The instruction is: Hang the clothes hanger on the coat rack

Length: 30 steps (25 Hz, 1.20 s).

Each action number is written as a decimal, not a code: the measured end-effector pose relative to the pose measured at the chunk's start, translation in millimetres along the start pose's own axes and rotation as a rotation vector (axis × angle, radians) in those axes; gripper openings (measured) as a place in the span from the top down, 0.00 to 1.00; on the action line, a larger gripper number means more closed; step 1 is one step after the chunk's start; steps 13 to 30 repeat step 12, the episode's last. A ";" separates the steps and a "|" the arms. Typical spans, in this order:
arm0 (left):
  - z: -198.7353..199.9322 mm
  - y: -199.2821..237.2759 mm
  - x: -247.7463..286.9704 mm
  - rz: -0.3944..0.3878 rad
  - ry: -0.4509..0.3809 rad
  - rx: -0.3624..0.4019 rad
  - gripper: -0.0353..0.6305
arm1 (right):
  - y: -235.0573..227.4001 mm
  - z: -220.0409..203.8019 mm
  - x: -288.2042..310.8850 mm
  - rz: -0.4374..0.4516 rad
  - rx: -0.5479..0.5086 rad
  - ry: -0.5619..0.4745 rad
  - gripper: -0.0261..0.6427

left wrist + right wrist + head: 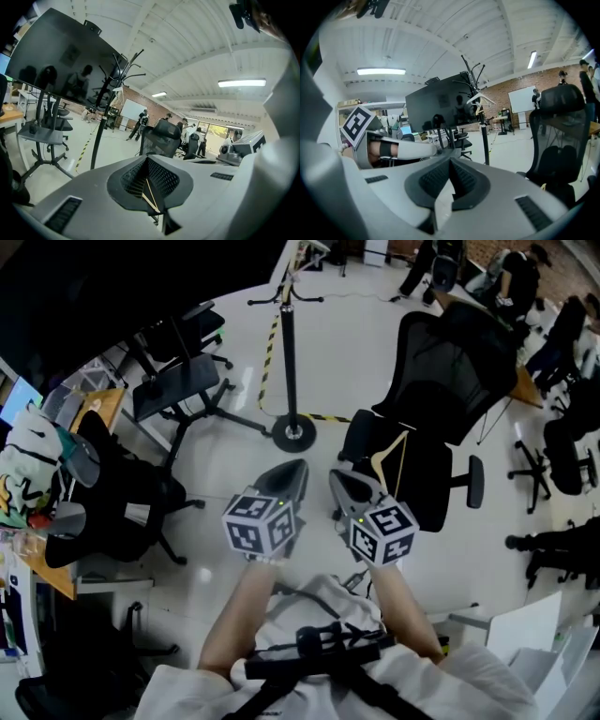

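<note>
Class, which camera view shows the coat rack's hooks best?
The left gripper view: the coat rack stands near, its hooks clear against the ceiling. The right gripper view shows it smaller and farther off. The head view looks down on its pole and round base.

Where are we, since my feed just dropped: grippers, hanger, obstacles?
Left gripper and right gripper shut, empty. Wooden hanger on black chair, not picked up. Coat rack beyond, striped tape by its pole.

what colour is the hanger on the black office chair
Pale, light wood. The hanger stands out against the black chair in the head view.
</note>
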State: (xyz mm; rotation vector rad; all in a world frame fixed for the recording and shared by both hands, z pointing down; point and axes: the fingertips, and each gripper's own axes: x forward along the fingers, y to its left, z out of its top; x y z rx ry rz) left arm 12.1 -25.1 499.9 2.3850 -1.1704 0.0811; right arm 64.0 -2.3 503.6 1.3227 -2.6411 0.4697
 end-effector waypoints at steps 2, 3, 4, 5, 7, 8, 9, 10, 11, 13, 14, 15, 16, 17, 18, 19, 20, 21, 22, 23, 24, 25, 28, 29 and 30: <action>0.2 6.9 -4.2 -0.006 0.000 -0.006 0.97 | 9.0 -2.0 7.2 0.002 0.001 0.006 0.95; 0.1 10.3 -6.3 -0.009 0.000 -0.011 0.97 | 12.4 -2.6 10.0 0.000 0.001 0.008 0.95; 0.1 13.0 -8.2 -0.013 0.000 -0.015 0.97 | 15.1 -2.9 12.1 -0.003 0.001 0.009 0.95; 0.0 15.2 -9.9 -0.017 -0.001 -0.018 0.97 | 17.3 -3.0 13.7 -0.007 0.001 0.009 0.95; 0.0 19.4 -11.7 -0.026 -0.001 -0.025 0.97 | 21.0 -3.6 17.2 -0.014 0.000 0.013 0.95; 0.2 21.9 -12.0 -0.030 -0.001 -0.028 0.97 | 22.7 -4.2 19.5 -0.017 -0.002 0.017 0.95; 0.4 24.4 -12.3 -0.033 -0.001 -0.031 0.97 | 24.6 -4.8 22.0 -0.020 -0.004 0.021 0.95; 0.6 26.7 -12.9 -0.037 -0.001 -0.033 0.97 | 26.7 -5.5 24.2 -0.022 -0.006 0.025 0.95; 0.7 28.8 -13.7 -0.042 -0.001 -0.034 0.97 | 28.8 -6.2 26.4 -0.025 -0.008 0.028 0.95; 0.9 30.9 -14.6 -0.047 -0.001 -0.036 0.97 | 31.1 -6.8 28.5 -0.028 -0.010 0.031 0.95; 0.9 30.9 -14.6 -0.047 -0.001 -0.036 0.97 | 31.1 -6.8 28.5 -0.028 -0.010 0.031 0.95; 0.9 30.9 -14.6 -0.047 -0.001 -0.036 0.97 | 31.1 -6.8 28.5 -0.028 -0.010 0.031 0.95; 0.9 30.9 -14.6 -0.047 -0.001 -0.036 0.97 | 31.1 -6.8 28.5 -0.028 -0.010 0.031 0.95; 0.9 30.9 -14.6 -0.047 -0.001 -0.036 0.97 | 31.1 -6.8 28.5 -0.028 -0.010 0.031 0.95; 0.9 30.9 -14.6 -0.047 -0.001 -0.036 0.97 | 31.1 -6.8 28.5 -0.028 -0.010 0.031 0.95; 0.9 30.9 -14.6 -0.047 -0.001 -0.036 0.97 | 31.1 -6.8 28.5 -0.028 -0.010 0.031 0.95; 0.9 30.9 -14.6 -0.047 -0.001 -0.036 0.97 | 31.1 -6.8 28.5 -0.028 -0.010 0.031 0.95; 0.9 30.9 -14.6 -0.047 -0.001 -0.036 0.97 | 31.1 -6.8 28.5 -0.028 -0.010 0.031 0.95; 0.9 30.9 -14.6 -0.047 -0.001 -0.036 0.97 | 31.1 -6.8 28.5 -0.028 -0.010 0.031 0.95; 0.9 30.9 -14.6 -0.047 -0.001 -0.036 0.97 | 31.1 -6.8 28.5 -0.028 -0.010 0.031 0.95; 0.9 30.9 -14.6 -0.047 -0.001 -0.036 0.97 | 31.1 -6.8 28.5 -0.028 -0.010 0.031 0.95; 0.9 30.9 -14.6 -0.047 -0.001 -0.036 0.97 | 31.1 -6.8 28.5 -0.028 -0.010 0.031 0.95; 0.9 30.9 -14.6 -0.047 -0.001 -0.036 0.97 | 31.1 -6.8 28.5 -0.028 -0.010 0.031 0.95; 0.9 30.9 -14.6 -0.047 -0.001 -0.036 0.97 | 31.1 -6.8 28.5 -0.028 -0.010 0.031 0.95; 0.9 30.9 -14.6 -0.047 -0.001 -0.036 0.97 | 31.1 -6.8 28.5 -0.028 -0.010 0.031 0.95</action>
